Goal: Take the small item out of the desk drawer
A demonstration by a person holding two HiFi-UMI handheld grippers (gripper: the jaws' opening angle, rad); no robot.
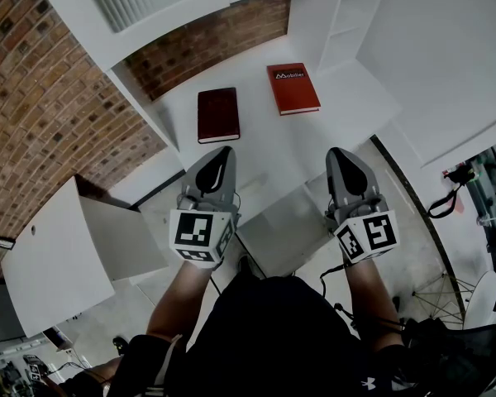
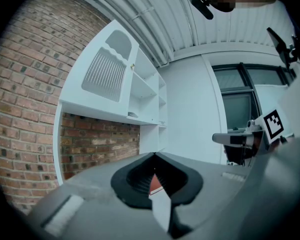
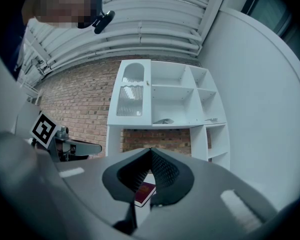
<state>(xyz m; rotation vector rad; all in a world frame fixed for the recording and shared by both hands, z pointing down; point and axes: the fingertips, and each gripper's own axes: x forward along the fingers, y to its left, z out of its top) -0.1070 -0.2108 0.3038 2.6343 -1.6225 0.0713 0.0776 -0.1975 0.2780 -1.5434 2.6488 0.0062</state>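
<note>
Both grippers hang side by side over the front edge of the white desk. In the head view my left gripper and my right gripper point toward the back of the desk. The left gripper view shows my left gripper shut, tips touching, nothing between them. My right gripper is shut and empty too. A pale panel shows below the desk's edge between the grippers; I cannot tell if it is the drawer front. No small item is in view.
A dark red book and a brighter red book lie on the desk ahead of the grippers. White shelving and a brick wall stand behind. A white cabinet is low on the left, a chair on the right.
</note>
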